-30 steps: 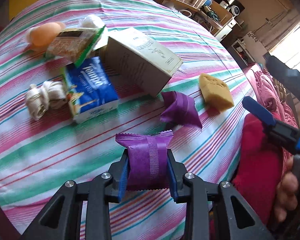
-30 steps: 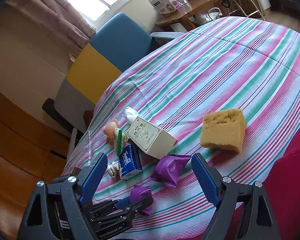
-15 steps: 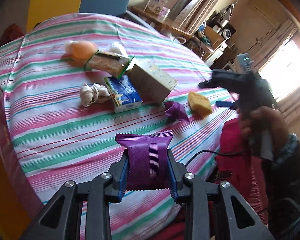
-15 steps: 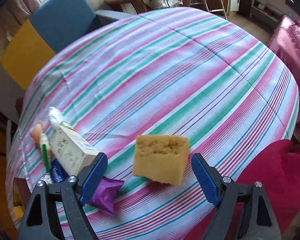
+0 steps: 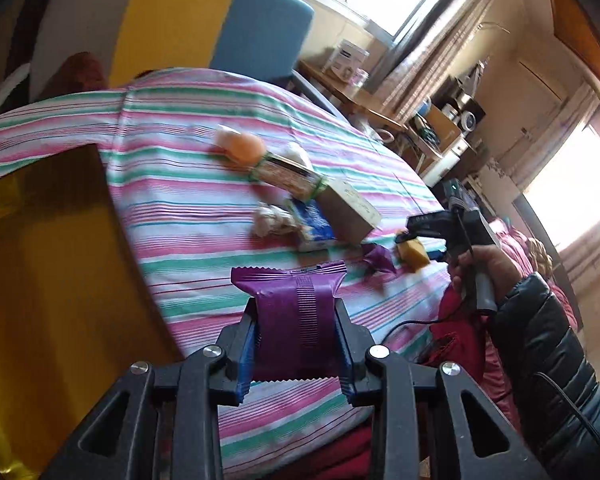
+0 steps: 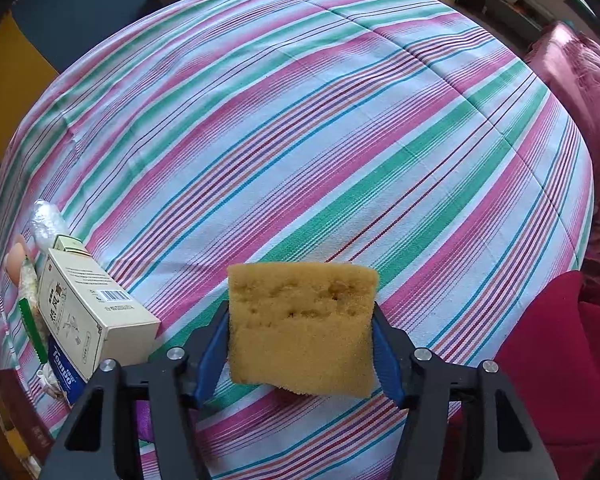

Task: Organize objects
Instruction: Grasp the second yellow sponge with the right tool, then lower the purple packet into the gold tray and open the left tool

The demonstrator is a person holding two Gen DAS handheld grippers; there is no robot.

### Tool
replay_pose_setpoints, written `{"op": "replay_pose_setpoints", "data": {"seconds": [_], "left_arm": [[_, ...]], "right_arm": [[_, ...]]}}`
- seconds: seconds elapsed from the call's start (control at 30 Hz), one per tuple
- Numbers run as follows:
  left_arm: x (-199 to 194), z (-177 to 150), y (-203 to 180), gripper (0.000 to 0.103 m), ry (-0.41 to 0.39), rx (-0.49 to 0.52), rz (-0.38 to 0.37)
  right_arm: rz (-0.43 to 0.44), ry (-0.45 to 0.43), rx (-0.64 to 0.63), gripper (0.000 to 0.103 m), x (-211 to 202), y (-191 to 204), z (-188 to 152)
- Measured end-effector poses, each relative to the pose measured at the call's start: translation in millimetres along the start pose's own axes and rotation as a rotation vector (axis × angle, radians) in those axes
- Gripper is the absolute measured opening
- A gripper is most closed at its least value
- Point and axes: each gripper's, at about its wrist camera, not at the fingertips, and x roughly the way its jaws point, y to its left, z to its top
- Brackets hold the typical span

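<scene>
My left gripper (image 5: 296, 344) is shut on a purple snack packet (image 5: 296, 316) and holds it above the near edge of the striped table (image 5: 188, 196), beside a yellow box (image 5: 56, 272) at the left. My right gripper (image 6: 300, 348) has its blue pads against both sides of a yellow sponge (image 6: 302, 326) that rests on the tablecloth (image 6: 300, 128). From the left wrist view the right gripper (image 5: 420, 246) sits at the sponge (image 5: 414, 252) on the table's right side. A second purple packet (image 5: 378, 258) lies next to it.
A pile sits mid-table: a beige carton (image 5: 348, 210), a blue tissue pack (image 5: 314, 224), a green-edged packet (image 5: 286, 174), an orange egg-shaped thing (image 5: 244, 148), and a white cord bundle (image 5: 272, 220). The carton (image 6: 88, 312) lies left of the right gripper. A blue and yellow chair (image 5: 204, 28) stands behind.
My left gripper has pulled back and left with the purple packet, bringing the yellow box into view. My right gripper has moved in and closed around the sponge.
</scene>
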Motion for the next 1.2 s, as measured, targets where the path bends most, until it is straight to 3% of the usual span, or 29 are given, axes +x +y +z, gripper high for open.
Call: {"op": "replay_pose_setpoints", "data": {"seconds": [0.13,0.23,0.43,0.8,1.2], "left_arm": [[-50.2,-7.8,52.6,0.033,-0.070,-0.080,0.119],[-85.8,-19.2,101.6,0.033,-0.097,-0.157,0.249],[-112.6,-39.2,178.0,0.033,-0.053,-0.263,0.443],[-60.9,-32.1,218.5,0.033,0.088,-0.265,0.544],[-45.3,-34.1,231.0,0.034,0.128,-0.267,0.615]], "right_arm": [[0.052,-0.042,0.011,0.063,-6.6,-4.7,0.8],[0.099,-0.096,0.018,0.063,-14.3,-7.7,1.0],[0.148,-0.154,0.031,0.062,-19.4,-14.5,2.7],[0.210,-0.219,0.050,0.062,-33.7,-23.4,-7.5],[0.231,-0.258,0.056,0.062,-46.8,-18.3,-19.5]]}}
